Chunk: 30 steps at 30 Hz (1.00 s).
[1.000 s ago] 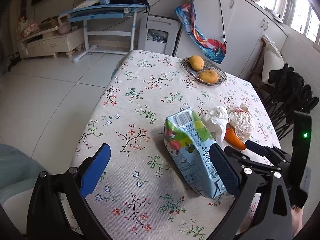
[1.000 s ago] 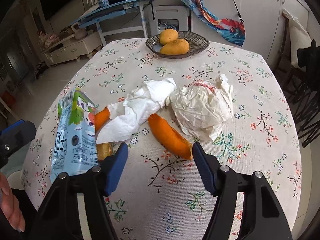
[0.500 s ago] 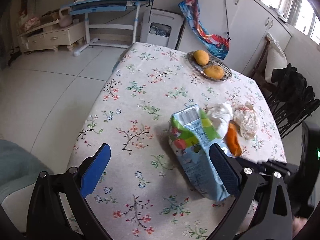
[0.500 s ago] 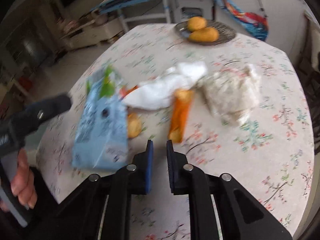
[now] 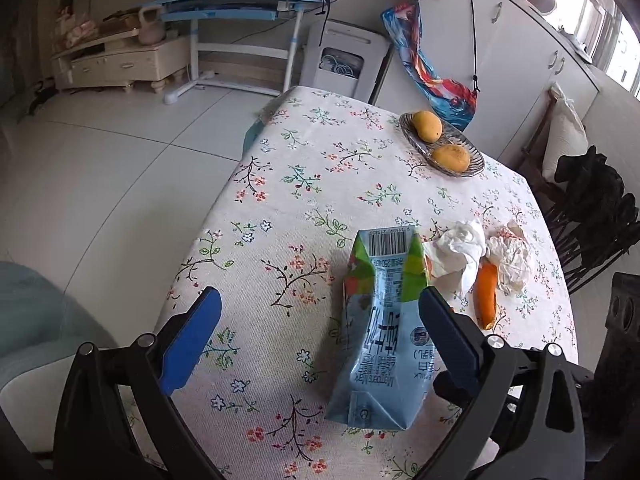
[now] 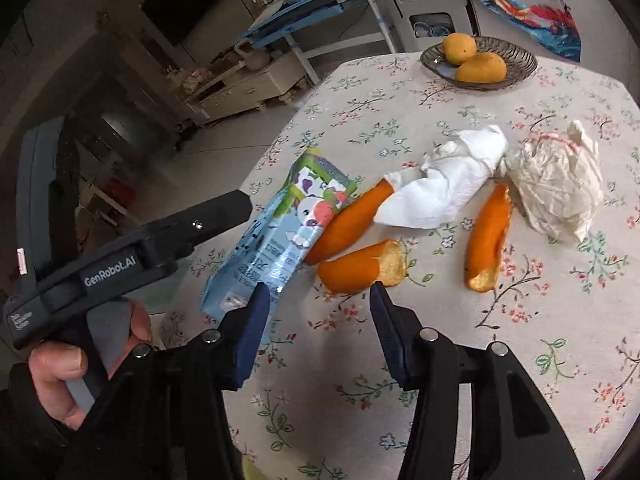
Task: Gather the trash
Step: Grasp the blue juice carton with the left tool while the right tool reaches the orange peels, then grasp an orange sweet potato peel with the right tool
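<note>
A floral-clothed counter [image 6: 460, 360] fills most of both views. Mid-frame on it lies the trash: a flattened blue milk carton [image 6: 276, 236], a crumpled plastic bag [image 6: 556, 184] at right, a white tissue [image 6: 444, 184] between them, and three orange peel pieces.

At the bottom of the right wrist view, the right claw [image 6: 318, 312] has its jaws apart and opening, with nothing between them. The nearest peel [image 6: 360, 266] sits just above the gap, close to the right fingertip; whether they touch is hard to say. The carton's corner lies beside the left fingertip.

In the left wrist view, the left claw [image 5: 320, 312] stands wide apart over the carton [image 5: 380, 332], apparently not gripping it.

To do the pickup well, I judge the right claw should straddle the curled peel across its narrow width, clear of the carton, then close gently.
</note>
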Motion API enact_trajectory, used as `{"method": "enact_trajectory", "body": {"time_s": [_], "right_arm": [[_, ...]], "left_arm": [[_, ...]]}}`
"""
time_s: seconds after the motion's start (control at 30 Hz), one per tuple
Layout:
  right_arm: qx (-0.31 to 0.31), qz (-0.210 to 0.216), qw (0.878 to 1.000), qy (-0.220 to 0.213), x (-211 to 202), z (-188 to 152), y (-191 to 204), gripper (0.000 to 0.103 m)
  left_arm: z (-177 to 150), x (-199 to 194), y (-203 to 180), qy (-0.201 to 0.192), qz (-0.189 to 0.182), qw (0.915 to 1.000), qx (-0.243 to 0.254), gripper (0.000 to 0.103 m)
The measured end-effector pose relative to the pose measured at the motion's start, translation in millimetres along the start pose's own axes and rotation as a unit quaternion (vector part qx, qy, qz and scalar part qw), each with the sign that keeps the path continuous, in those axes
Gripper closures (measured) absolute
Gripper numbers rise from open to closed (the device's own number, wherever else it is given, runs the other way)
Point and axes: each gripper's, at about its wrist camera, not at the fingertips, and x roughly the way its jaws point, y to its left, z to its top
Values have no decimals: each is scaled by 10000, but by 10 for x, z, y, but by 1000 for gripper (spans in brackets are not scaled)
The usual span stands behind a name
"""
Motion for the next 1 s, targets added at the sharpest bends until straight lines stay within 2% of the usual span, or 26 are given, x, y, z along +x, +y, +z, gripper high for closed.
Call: {"method": "enact_trajectory", "body": {"time_s": [0.1,0.2,0.3,0.4,0.57,0.83,0.9,0.97,1.0], "right_arm": [[-64,-376,9992,-102,-20,7,-17,50],[-64,-551,9984,-84,51,19,-15,48],[-108,-444,9989,-68,137,50,66,47],[-391,-455,9982,-35,168,11,210,41],[-796,-1019,9915,-129,199,17,258,39],[-553,-1089,9924,-154,350,100,67,36],[-640,-1125,9915,-134,337,76,87,37],[-754,-1150,9905,-51,324,67,96,51],[-777,-1125,9906,-6,305,56,97,52]], "left_arm": [[-10,-2,-58,-45,29,9998,171,7],[-34,36,-167,-17,95,9991,424,7],[-59,50,-256,17,89,9978,657,7],[-67,69,-291,6,308,9953,917,7],[-38,171,-182,206,277,9970,694,7],[-20,323,-67,499,385,9952,748,8],[-16,363,-39,597,325,9952,702,8],[-15,400,-17,694,246,9954,619,8],[-12,417,-18,716,214,9954,605,9]]}}
